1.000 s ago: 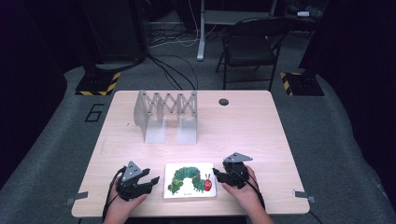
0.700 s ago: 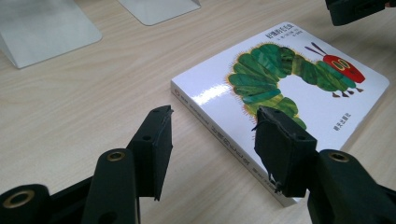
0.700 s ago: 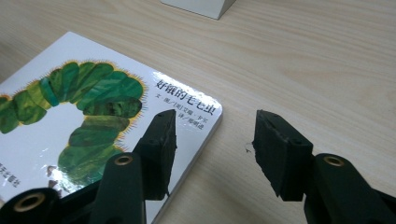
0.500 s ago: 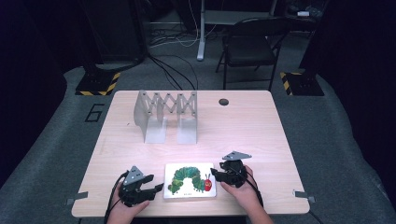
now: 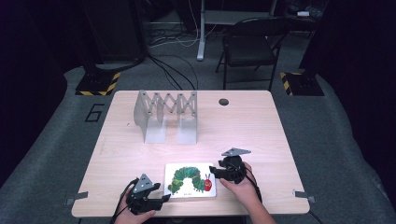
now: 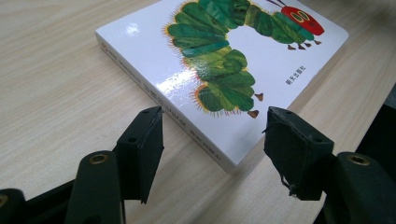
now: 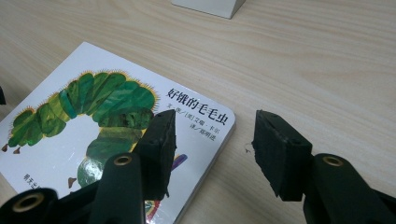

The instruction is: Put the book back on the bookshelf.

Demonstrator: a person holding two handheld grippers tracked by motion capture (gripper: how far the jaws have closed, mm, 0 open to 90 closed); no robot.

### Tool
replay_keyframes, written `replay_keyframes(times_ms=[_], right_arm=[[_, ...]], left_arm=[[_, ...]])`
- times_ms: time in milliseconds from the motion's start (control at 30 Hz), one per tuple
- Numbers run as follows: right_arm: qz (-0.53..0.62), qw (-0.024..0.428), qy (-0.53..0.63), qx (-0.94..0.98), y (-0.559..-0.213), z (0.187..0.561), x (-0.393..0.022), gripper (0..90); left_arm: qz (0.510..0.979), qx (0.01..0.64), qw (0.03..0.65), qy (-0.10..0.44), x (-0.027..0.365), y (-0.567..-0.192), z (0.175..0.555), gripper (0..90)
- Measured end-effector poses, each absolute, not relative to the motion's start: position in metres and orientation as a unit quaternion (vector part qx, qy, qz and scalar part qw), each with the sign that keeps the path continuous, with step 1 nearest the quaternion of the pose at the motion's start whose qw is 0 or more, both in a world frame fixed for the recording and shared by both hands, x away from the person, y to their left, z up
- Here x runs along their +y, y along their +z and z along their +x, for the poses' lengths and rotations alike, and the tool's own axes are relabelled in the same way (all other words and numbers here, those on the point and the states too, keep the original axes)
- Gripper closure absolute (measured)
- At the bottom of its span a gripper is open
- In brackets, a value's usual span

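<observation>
A white board book (image 5: 190, 180) with a green caterpillar on its cover lies flat on the wooden table (image 5: 243, 126), close to the near edge at about 6 o'clock from the table's middle. The left gripper (image 5: 161, 199) sits at the book's 8 o'clock corner; in the left gripper view (image 6: 212, 140) its jaws stand apart on either side of that corner of the book (image 6: 224, 60), the pads not pressing on it, and they have just been opening. The right gripper (image 5: 214, 170) rests at the book's 2 o'clock corner, held in a hand (image 5: 240, 184). In the right gripper view (image 7: 212, 135) its jaws are released, one hovering over the cover of the book (image 7: 93, 121), the other over bare table beside the corner, gripping nothing. At 11 o'clock on the table stands a grey expandable metal rack (image 5: 166, 114), well apart from the book, and a small dark round hole (image 5: 223, 101) lies at 12 o'clock.
</observation>
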State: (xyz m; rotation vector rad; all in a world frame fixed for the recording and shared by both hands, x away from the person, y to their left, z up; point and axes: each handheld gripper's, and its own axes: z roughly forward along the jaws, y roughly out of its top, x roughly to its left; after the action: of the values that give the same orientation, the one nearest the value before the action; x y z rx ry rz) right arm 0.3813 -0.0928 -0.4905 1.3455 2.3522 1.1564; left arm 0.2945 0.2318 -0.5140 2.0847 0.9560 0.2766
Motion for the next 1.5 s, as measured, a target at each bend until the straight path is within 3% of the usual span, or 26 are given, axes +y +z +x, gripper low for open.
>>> replay_keyframes(times_ms=[633, 1100, 1500], right_arm=[[0.507, 0.014, 0.379, 0.774, -0.496, 0.405, -0.091, 51.7], [0.518, 0.003, 0.369, 0.772, -0.501, 0.41, -0.088, 52.0], [0.522, -0.012, 0.37, 0.769, -0.504, 0.416, -0.087, 51.0]], left_arm=[[0.829, 0.373, 0.399, 0.123, 0.221, -0.526, 0.29, 36.6], [0.833, 0.361, 0.402, 0.118, 0.219, -0.527, 0.298, 36.5], [0.834, 0.36, 0.392, 0.148, 0.211, -0.529, 0.293, 32.1]])
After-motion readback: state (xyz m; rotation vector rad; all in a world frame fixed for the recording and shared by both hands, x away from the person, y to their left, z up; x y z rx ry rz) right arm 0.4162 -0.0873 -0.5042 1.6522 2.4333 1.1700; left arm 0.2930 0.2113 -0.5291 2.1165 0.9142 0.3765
